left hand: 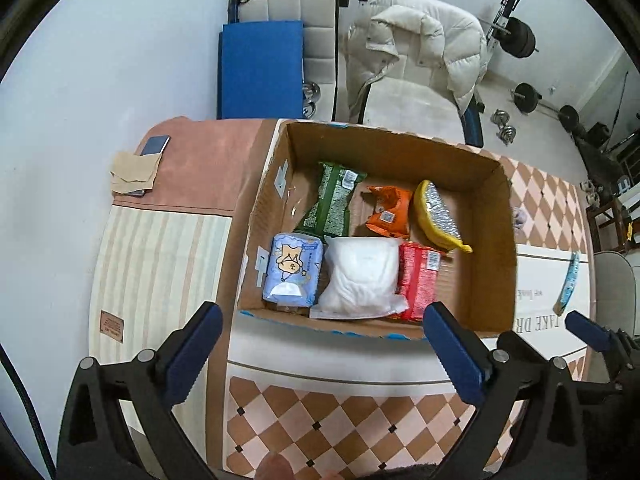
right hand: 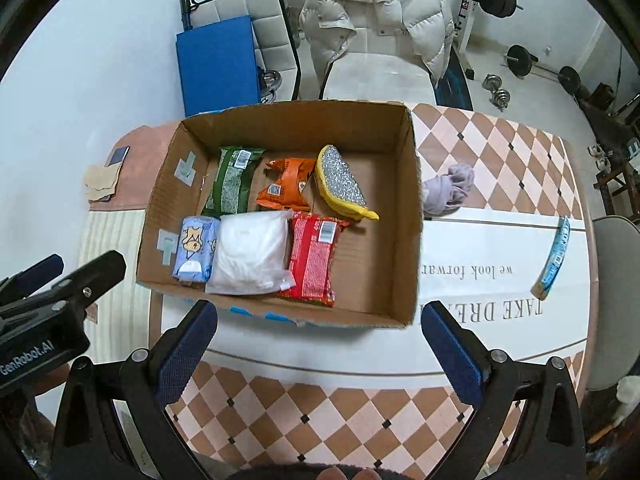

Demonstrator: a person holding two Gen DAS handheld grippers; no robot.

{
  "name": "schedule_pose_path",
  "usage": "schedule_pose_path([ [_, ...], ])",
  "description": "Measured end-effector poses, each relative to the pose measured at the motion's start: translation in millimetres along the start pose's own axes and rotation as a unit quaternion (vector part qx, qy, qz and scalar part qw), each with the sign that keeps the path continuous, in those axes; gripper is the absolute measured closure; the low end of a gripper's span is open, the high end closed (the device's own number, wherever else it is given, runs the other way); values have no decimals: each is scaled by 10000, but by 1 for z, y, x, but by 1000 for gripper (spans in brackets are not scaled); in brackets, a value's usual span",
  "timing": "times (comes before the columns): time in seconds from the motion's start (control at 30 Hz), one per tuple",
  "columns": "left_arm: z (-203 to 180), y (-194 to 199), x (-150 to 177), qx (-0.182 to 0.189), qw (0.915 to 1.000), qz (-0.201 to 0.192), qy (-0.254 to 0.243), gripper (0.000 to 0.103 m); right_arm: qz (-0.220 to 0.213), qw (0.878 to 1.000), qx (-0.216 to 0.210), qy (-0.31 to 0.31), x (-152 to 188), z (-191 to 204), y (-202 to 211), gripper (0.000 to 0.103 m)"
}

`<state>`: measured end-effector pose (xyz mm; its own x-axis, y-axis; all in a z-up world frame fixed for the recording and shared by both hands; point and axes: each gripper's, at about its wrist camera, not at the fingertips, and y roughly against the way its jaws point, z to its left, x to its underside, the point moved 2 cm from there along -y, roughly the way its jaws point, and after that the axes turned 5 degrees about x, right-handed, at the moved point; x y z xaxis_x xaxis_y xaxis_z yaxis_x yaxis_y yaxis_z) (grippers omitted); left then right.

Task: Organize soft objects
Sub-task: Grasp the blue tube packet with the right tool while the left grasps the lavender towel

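- Both sets of fingers spread wide, nothing held: left gripper [left hand: 320,344] and right gripper [right hand: 318,340], each hovering above the near edge of the cardboard box [right hand: 414,216] on the worktop [right hand: 500,248].
- Already inside the box: green packet [right hand: 232,182], orange packet [right hand: 286,184], scouring pad [right hand: 342,186], blue tissue pack [right hand: 196,250], white bag [right hand: 252,254], red packet [right hand: 316,258].
- Left outside, on the worktop: lilac cloth [right hand: 450,188] just beside the box's right wall, and a blue strip [right hand: 554,258] well apart towards the right edge.
- Likely next reach: the cloth, by the right gripper.
- Risk: limp cloth pinched at one fold only, trailing and snagging on the box wall.
- Risk: box nudged or tipped by a finger when crossing the high right wall.
- Risk: flat strip hard to pick up, pushed off the worktop edge instead.
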<state>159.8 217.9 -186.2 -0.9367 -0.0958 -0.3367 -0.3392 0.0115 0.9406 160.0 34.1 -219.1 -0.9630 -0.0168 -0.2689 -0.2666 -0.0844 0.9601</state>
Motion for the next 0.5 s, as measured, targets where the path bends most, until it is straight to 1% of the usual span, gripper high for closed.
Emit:
schedule_pose_path([
  [0.2,-12,17,11,-79,9999,-120,-28,0,18,9999,-131,-33,11,-11,9,0],
  [0.33,-26,20,9,-208,9997,-93,-93,0,37,9991,-380,-208,13,-31,15,0],
  [0.4,-38,20,4,-228,9995,-89,-174,0,26,9978,-558,-365,11,-48,20,0],
  [0.43,-47,18,0,-202,9995,-69,-215,0,10,9960,-731,-513,10,-63,23,0],
  [0.5,-71,14,-12,-164,9992,-48,-373,0,-18,9942,-765,-754,6,-91,27,0],
])
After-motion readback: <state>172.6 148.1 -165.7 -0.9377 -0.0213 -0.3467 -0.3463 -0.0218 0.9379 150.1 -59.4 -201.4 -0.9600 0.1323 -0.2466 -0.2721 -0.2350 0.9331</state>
